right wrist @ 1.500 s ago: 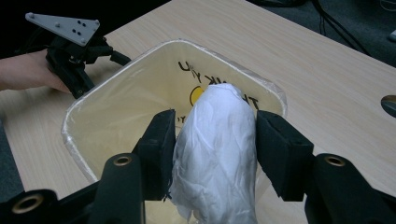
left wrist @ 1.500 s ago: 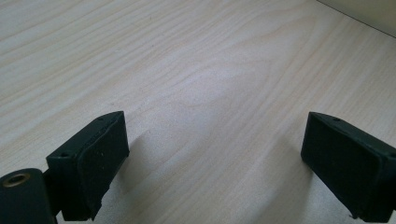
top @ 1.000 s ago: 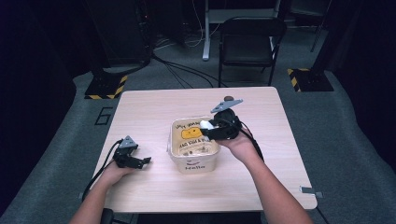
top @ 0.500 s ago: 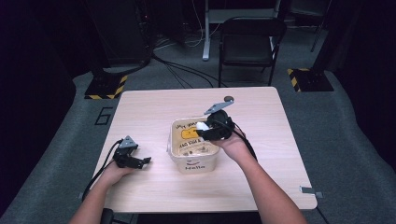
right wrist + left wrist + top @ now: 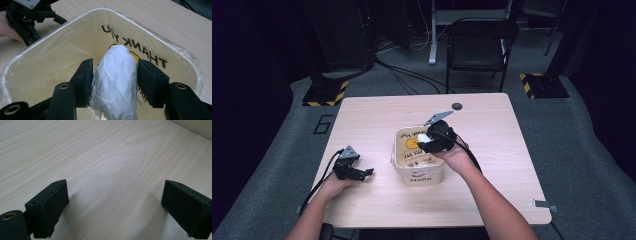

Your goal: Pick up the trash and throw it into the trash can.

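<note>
Over the last second my right tongs (image 5: 428,141) have slid a little toward the near-left, from over the bin's far right edge to above its open mouth, carrying the white paper wad (image 5: 117,77) with them. I read that as the drop being close: the wad now sits over the cavity and not over the rim. The right tongs are clamped on the wad, one pad against each side of it, and it bulges up between them, crumpled.

The bin (image 5: 398,161) is a small cream tub lined with a plastic bag printed "THANK YOU" and a yellow face; the bag's edge folds over the rim. Beneath the wad I see the liner, but I cannot tell whether anything else lies at the bottom.

My left tongs (image 5: 363,172) rest low on the table (image 5: 492,130), well left of the bin, spread wide apart with bare wood between them.
</note>
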The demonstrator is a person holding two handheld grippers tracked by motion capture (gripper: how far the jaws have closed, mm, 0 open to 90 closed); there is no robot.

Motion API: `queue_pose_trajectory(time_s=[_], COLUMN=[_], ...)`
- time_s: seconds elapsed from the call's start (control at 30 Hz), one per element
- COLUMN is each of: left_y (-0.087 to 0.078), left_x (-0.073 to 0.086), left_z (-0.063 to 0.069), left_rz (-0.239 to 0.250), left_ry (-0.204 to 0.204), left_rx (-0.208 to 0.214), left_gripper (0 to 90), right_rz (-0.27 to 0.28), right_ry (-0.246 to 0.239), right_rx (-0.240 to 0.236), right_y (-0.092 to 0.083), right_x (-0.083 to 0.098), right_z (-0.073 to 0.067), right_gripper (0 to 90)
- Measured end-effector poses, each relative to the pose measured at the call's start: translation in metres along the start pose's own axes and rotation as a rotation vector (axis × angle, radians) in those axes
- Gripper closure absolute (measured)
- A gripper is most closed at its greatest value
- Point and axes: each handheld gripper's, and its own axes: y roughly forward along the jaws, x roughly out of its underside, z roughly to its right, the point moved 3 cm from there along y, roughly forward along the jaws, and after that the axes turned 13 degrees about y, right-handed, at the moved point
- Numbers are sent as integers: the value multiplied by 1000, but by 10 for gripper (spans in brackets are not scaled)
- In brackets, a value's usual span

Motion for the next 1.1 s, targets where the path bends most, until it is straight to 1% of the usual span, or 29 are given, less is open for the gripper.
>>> queue_pose_trajectory(time_s=[0.17, 0.2, 0.27, 0.33, 0.43, 0.47, 0.57, 0.6, 0.63, 0.67, 0.8, 0.83, 0.97, 1.0, 1.1], left_y=[0, 0, 0, 0, 0, 0, 0, 0, 0, 0, 0, 0, 0, 0, 0], left_x=[0, 0, 0, 0, 0, 0, 0, 0, 0, 0, 0, 0, 0, 0, 0], left_z=[0, 0, 0, 0, 0, 0, 0, 0, 0, 0, 0, 0, 0, 0, 0], left_rz=[-1, 0, 0, 0, 0, 0, 0, 0, 0, 0, 0, 0, 0, 0, 0], left_ry=[1, 2, 1, 0, 1, 1, 1, 0, 0, 0, 1, 0, 2, 1, 0], left_rx=[1, 0, -1, -1, 0, 0, -1, -1, -1, -1, -1, -1, 0, 0, -1], left_gripper=[74, 73, 73, 73, 73, 73, 73, 73, 73, 73, 73, 73, 73, 73, 73], right_rz=[-15, -17, -18, -15, 0, 9, 28, 37, 39, 48, 63, 71, 89, 96, 108], right_ry=[-12, -5, -8, -7, -2, -9, -5, -17, -14, -23, -13, 9, 19, 36, 45], right_rx=[10, 15, 18, 26, 41, 43, 46, 51, 55, 58, 80, 82, 100, 108, 115], right_y=[5, 6, 7, 7, 4, 2, -5, -9, -11, -14, -27, -29, -41, -43, -50], right_x=[0, 1, 1, 1, 1, 1, 2, 3, 4, 5, 10, 11, 16, 17, 21], right_z=[-1, -2, -2, -1, -1, -1, -3, -2, -2, -1, 6, 7, 16, 18, 24], right_gripper=[455, 448, 430, 398, 374, 372, 370, 369, 369, 368, 360, 358, 353, 352, 350])
